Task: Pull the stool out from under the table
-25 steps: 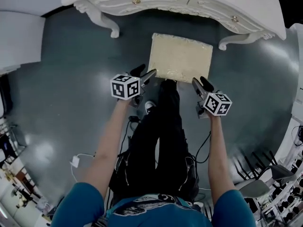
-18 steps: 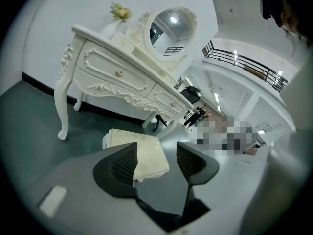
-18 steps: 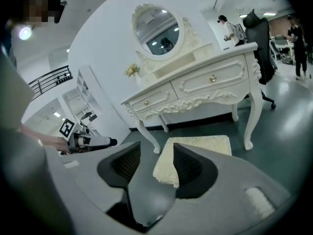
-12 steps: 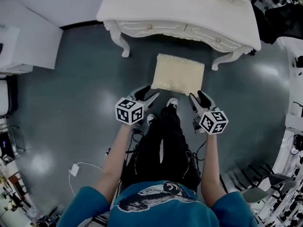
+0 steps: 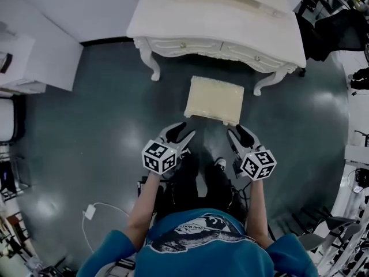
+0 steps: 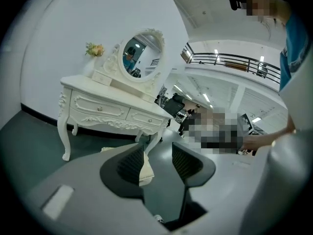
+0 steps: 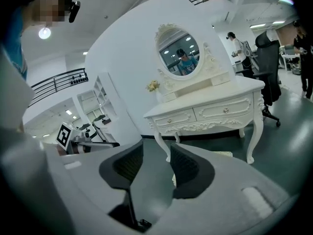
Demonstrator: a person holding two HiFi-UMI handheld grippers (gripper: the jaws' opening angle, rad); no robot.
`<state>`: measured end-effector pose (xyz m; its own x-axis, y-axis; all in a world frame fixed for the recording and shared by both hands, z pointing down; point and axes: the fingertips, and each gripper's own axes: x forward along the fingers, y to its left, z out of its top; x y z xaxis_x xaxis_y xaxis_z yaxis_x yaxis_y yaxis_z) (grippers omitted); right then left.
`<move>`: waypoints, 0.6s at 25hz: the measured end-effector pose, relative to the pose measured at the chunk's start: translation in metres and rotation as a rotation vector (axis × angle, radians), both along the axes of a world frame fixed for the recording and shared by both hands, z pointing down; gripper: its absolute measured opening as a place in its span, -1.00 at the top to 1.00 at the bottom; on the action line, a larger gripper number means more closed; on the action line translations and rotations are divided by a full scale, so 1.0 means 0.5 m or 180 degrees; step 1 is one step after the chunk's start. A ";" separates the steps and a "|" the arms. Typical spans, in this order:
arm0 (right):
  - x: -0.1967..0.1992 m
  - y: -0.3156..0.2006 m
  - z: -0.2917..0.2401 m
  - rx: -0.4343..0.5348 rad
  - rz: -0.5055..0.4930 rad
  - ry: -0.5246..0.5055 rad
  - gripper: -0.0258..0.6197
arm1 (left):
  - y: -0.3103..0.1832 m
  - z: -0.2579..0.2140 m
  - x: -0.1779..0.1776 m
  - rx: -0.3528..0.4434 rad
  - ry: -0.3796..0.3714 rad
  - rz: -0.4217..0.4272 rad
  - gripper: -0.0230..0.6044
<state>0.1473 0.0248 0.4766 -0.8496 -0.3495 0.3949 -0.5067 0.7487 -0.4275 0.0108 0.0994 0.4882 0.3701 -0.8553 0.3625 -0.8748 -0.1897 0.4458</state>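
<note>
The cream cushioned stool (image 5: 214, 100) stands on the dark floor just in front of the white dressing table (image 5: 219, 22), out from between its legs. My left gripper (image 5: 185, 130) hovers short of the stool's near left corner, and my right gripper (image 5: 236, 130) short of its near right corner; neither touches it. Both sets of jaws are closing with nothing between them. In the left gripper view the left gripper (image 6: 157, 158) points at the table (image 6: 107, 89), a bit of stool (image 6: 145, 171) showing past one jaw. The right gripper (image 7: 156, 160) faces the table (image 7: 210, 102) too.
An oval mirror (image 6: 142, 55) stands on the table. A white cabinet (image 5: 34, 56) is at the left, a black office chair (image 5: 334, 27) at the upper right. A white adapter with its cable (image 5: 90, 211) lies on the floor behind my left. My shoe (image 5: 219, 164) is below the grippers.
Both grippers have drawn back from the stool's near corners, leaving a gap of floor. The person has stepped back, so the table and stool look farther away. The jaws have narrowed.
</note>
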 end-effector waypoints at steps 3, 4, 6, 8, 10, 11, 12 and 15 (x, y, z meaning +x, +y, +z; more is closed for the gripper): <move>0.018 0.012 -0.043 0.0071 -0.0083 -0.0072 0.41 | 0.010 -0.049 0.021 0.0137 -0.0040 -0.0081 0.34; 0.024 0.014 -0.060 0.0096 -0.0107 -0.0110 0.42 | 0.012 -0.067 0.028 0.0185 -0.0054 -0.0111 0.36; 0.037 0.015 -0.092 0.0158 -0.0167 -0.0174 0.44 | 0.009 -0.102 0.045 0.0285 -0.0077 -0.0171 0.39; 0.054 0.013 -0.122 0.0238 -0.0238 -0.0215 0.47 | 0.004 -0.132 0.069 0.0371 -0.0085 -0.0234 0.41; 0.073 0.014 -0.150 0.0316 -0.0297 -0.0266 0.56 | 0.000 -0.156 0.102 0.0432 -0.0097 -0.0273 0.43; 0.082 0.016 -0.161 0.0349 -0.0321 -0.0292 0.59 | 0.001 -0.165 0.120 0.0449 -0.0111 -0.0277 0.45; 0.092 0.020 -0.170 0.0378 -0.0347 -0.0311 0.60 | 0.002 -0.173 0.138 0.0459 -0.0124 -0.0272 0.46; 0.120 0.032 -0.185 0.0425 -0.0429 -0.0337 0.64 | 0.009 -0.193 0.191 0.0479 -0.0106 -0.0262 0.48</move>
<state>0.2073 0.0409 0.3840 -0.9266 -0.2731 0.2586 -0.3556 0.8602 -0.3655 0.1061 0.1037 0.3918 0.2865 -0.9278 0.2389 -0.9040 -0.1792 0.3882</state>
